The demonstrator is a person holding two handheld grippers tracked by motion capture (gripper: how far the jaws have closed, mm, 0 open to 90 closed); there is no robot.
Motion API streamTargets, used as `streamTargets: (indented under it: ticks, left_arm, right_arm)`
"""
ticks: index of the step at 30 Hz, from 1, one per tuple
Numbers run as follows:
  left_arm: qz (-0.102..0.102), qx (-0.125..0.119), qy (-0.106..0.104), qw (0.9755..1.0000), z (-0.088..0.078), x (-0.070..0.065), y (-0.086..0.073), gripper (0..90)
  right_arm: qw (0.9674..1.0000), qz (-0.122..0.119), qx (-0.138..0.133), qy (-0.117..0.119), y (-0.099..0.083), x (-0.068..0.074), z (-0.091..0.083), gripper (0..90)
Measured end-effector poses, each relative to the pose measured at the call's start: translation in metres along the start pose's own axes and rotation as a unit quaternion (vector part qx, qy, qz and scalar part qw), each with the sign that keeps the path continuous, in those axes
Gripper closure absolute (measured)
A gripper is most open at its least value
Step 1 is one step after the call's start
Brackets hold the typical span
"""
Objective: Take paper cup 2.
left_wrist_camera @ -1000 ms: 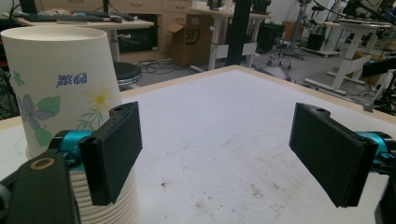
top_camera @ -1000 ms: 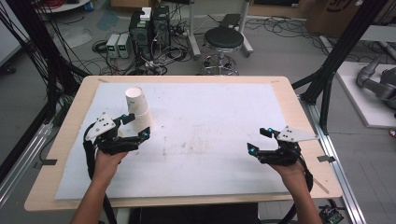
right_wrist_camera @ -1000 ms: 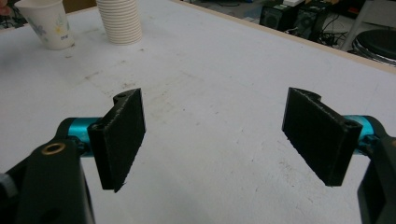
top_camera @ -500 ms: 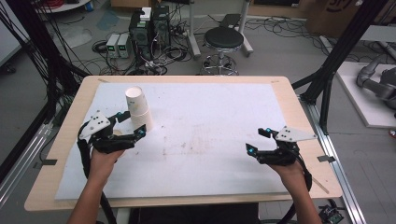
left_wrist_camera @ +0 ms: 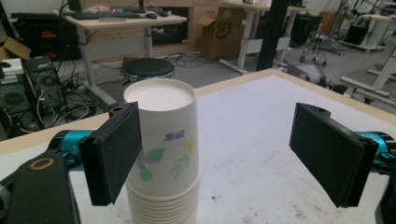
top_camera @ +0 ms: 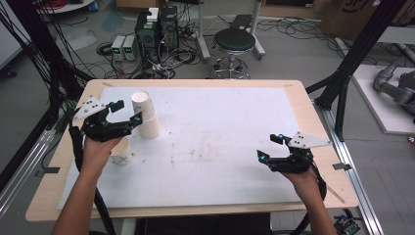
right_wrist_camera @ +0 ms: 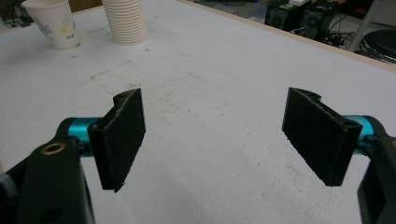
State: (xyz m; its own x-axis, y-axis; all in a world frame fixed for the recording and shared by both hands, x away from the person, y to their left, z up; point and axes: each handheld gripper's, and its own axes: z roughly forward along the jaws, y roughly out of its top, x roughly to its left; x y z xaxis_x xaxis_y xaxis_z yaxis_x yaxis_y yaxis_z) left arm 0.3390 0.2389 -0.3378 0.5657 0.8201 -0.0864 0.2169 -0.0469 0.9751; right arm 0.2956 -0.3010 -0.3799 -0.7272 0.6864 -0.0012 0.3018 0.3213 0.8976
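Note:
A tall stack of white paper cups (top_camera: 146, 116) with a flower print stands at the table's left. My left gripper (top_camera: 126, 111) hovers open just left of the stack's top. In the left gripper view the stack (left_wrist_camera: 163, 154) rises behind the left jaw, while the right jaw stands far off it, so nothing is pinched by the left gripper (left_wrist_camera: 229, 158). A single printed cup (top_camera: 122, 152) stands on the table under the left hand. My right gripper (top_camera: 269, 147) rests open at the right side, with bare table between its jaws (right_wrist_camera: 219, 135).
The white table sheet (top_camera: 220, 127) lies stained in its middle, with a wooden border around it. In the right gripper view the single cup (right_wrist_camera: 51, 23) and the stack's base (right_wrist_camera: 125, 21) stand far off. A stool (top_camera: 234, 41) and computer boxes (top_camera: 155, 27) stand beyond the far edge.
My left gripper has risen and drawn toward the top of the stack. The single cup under the left hand has come into view. The right gripper has stayed put.

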Motion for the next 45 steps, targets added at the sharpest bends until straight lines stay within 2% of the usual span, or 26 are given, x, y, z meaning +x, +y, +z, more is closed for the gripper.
streamTargets:
  ticks: [7,13,29,34,39,45]
  left_arm:
    - [-0.007,0.018,0.019,0.9996,0.014,0.013,0.011,17.0]
    - [-0.008,0.034,0.010,0.9994,0.028,0.019,0.012,17.0]
    - [-0.013,0.078,0.010,0.9968,0.067,0.028,0.004,18.7]
    - [-0.016,0.080,0.009,0.9967,0.070,0.031,0.002,24.2]
    - [-0.007,0.079,0.001,0.9969,0.070,0.033,0.001,31.7]
    - [-0.001,0.075,-0.002,0.9972,0.070,0.032,0.002,32.3]
  right_arm:
    - [1.0000,0.001,0.001,0.001,0.000,0.000,0.000,21.9]
    - [1.0000,0.001,0.001,0.000,-0.001,0.000,0.000,21.9]
    - [1.0000,0.002,0.004,0.003,-0.002,-0.001,0.001,21.9]
    - [1.0000,0.003,0.000,-0.002,-0.002,-0.003,-0.002,22.0]
    - [1.0000,0.006,0.001,-0.001,-0.003,-0.004,-0.002,21.9]
    - [1.0000,0.006,0.001,-0.001,-0.002,-0.004,-0.002,21.9]
